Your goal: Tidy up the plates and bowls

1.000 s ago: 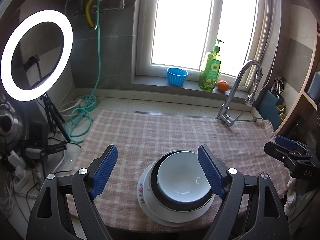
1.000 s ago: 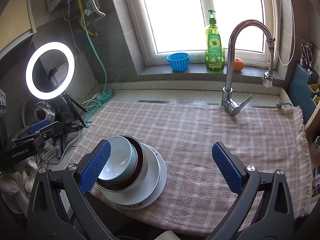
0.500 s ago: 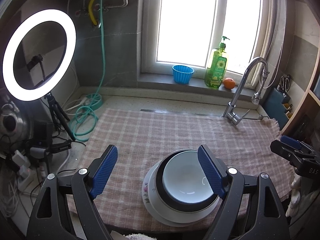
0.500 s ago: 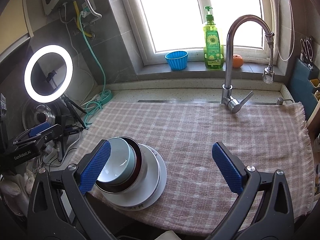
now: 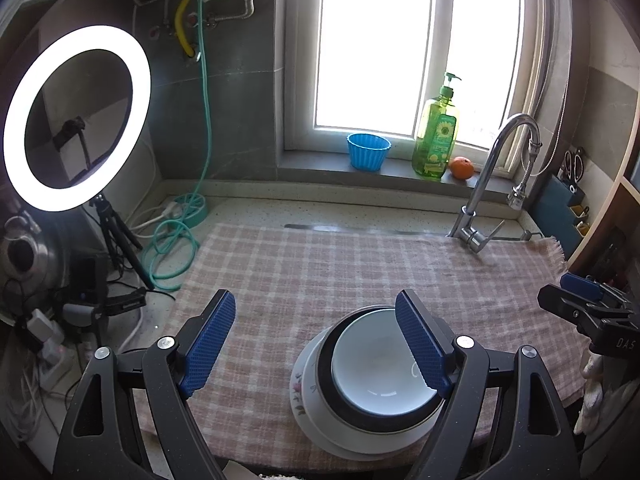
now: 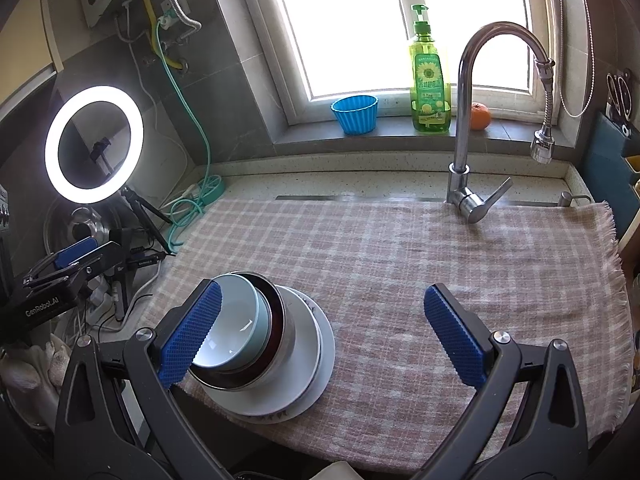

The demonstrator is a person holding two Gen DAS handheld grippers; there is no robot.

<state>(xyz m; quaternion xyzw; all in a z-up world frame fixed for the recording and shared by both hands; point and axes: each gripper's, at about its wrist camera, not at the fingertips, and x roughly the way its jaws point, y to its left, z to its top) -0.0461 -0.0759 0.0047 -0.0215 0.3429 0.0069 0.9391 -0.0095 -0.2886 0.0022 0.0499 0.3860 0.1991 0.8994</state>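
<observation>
A pale blue bowl (image 5: 372,364) sits nested in a dark metal bowl (image 5: 332,396), which stands on white floral plates (image 5: 304,396), all in one stack near the front edge of the checked cloth (image 5: 320,272). The stack also shows in the right wrist view, with the pale bowl (image 6: 232,328), the metal bowl (image 6: 280,324) and the plates (image 6: 316,356). My left gripper (image 5: 316,344) is open and empty above the cloth, its right finger over the stack. My right gripper (image 6: 324,336) is open and empty, its left finger in front of the bowls.
A tap (image 6: 468,128) stands at the back right of the cloth. A blue cup (image 6: 355,114), a green soap bottle (image 6: 429,80) and an orange (image 6: 479,116) stand on the window sill. A ring light (image 5: 76,116), cables and a green hose (image 5: 176,240) are at the left.
Both grippers have drawn back and risen a little; the window and sill now sit lower and farther. The stack has not moved, and both grippers stay open.
</observation>
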